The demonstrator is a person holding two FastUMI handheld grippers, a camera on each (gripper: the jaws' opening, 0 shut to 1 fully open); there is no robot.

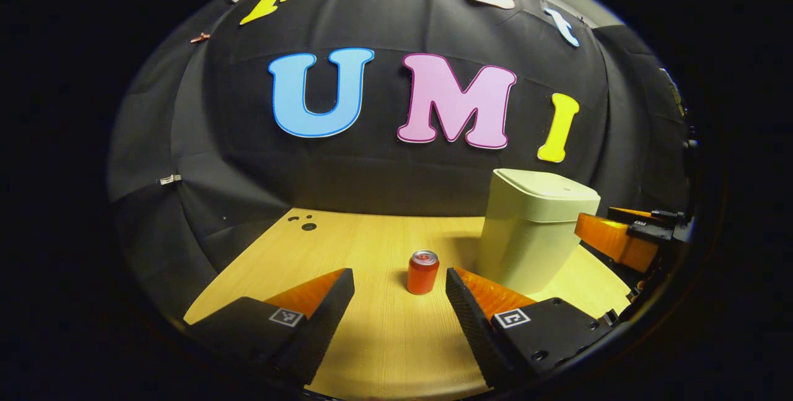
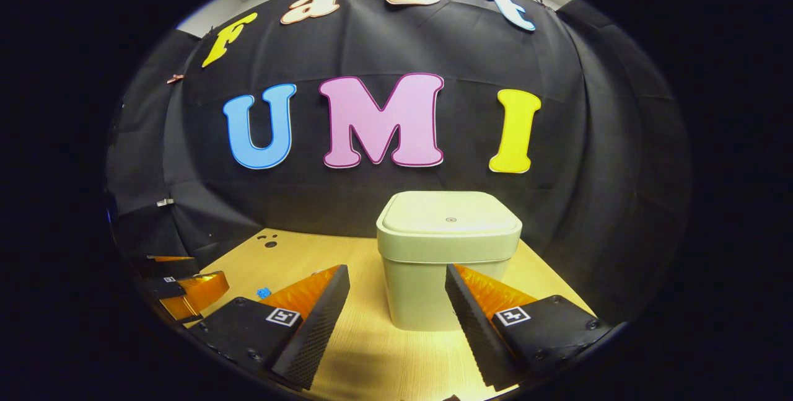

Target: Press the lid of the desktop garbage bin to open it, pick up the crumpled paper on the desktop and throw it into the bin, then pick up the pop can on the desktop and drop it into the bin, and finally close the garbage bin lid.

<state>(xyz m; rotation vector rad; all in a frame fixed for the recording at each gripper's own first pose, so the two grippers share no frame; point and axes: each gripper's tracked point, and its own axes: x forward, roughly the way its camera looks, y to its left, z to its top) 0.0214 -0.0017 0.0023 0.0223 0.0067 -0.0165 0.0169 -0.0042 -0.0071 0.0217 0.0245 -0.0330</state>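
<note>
While apart — pop can (image 1: pixel 423 271) beyond left tongs (image 1: pixel 400 283)

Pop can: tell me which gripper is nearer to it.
Left. The left gripper faces the pop can just ahead of its open fingers. The right gripper faces the garbage bin instead, off to the can's side.

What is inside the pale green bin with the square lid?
You can't see inside. The pale green plastic bin has its flat lid shut, so anything in it is hidden. It stands on the light wooden table, with nothing on top.
</note>
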